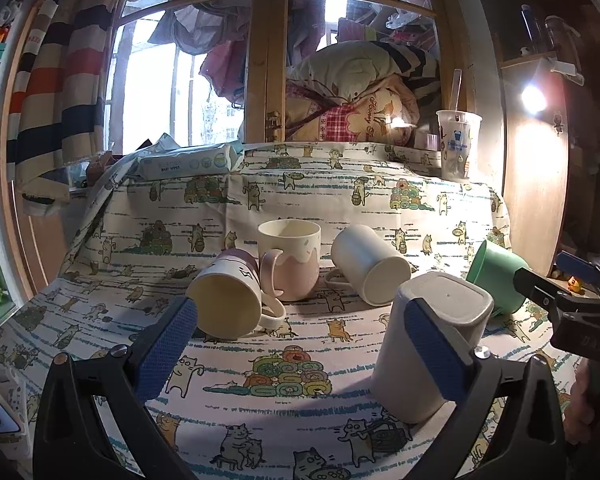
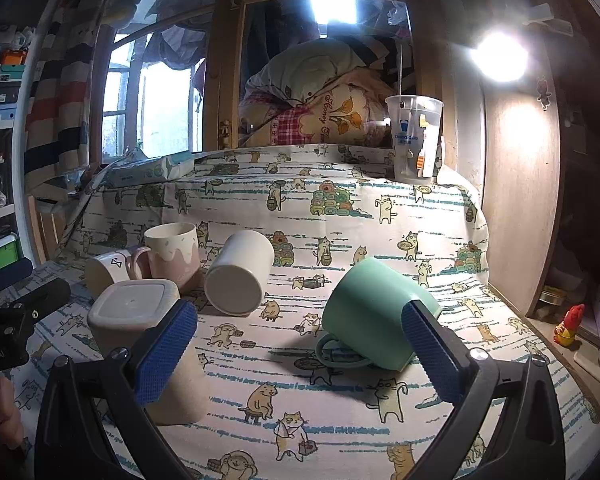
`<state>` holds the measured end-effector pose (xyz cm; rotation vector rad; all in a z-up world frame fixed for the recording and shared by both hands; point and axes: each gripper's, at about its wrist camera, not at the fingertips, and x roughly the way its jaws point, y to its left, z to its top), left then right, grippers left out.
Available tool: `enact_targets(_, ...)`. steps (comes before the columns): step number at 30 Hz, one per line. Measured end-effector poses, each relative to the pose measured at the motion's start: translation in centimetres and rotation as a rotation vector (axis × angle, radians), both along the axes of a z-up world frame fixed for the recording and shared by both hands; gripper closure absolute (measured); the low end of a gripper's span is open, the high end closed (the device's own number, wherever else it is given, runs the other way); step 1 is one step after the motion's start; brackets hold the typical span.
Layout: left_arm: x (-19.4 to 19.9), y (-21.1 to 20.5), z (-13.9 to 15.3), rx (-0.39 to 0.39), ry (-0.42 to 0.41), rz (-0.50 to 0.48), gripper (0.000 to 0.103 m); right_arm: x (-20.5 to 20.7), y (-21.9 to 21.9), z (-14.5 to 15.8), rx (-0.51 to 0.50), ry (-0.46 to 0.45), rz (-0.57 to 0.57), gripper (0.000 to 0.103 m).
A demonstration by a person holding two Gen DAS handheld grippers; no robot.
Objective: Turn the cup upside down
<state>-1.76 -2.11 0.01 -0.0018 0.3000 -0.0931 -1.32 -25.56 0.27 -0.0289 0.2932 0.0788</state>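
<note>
Cup-flipping scene, left wrist view: the beige square cup (image 1: pixel 428 344) stands upside down on the tablecloth (image 1: pixel 292 200), beside the left gripper (image 1: pixel 300 344), whose fingers are spread and empty. Right wrist view: the right gripper (image 2: pixel 300 352) gapes empty before the green mug (image 2: pixel 372 312) lying sideways.

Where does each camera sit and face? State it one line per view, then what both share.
Left wrist: on the left gripper, low over the cat-print cloth, facing the window; its open blue fingers show, with the right gripper at the edge.
Right wrist: on the right gripper, further right, facing the same way toward the green mug; open fingers show.
Shared: pink mug, beige upside-down cup, green mug.
</note>
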Motion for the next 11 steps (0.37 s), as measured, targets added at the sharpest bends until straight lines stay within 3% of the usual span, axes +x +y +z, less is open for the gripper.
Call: enact_targets(11,0.02,0.08,-0.01,0.001,-0.001,0.011,0.000,-0.01,-0.01,-0.02,0.000,0.001,0.001,0.000)
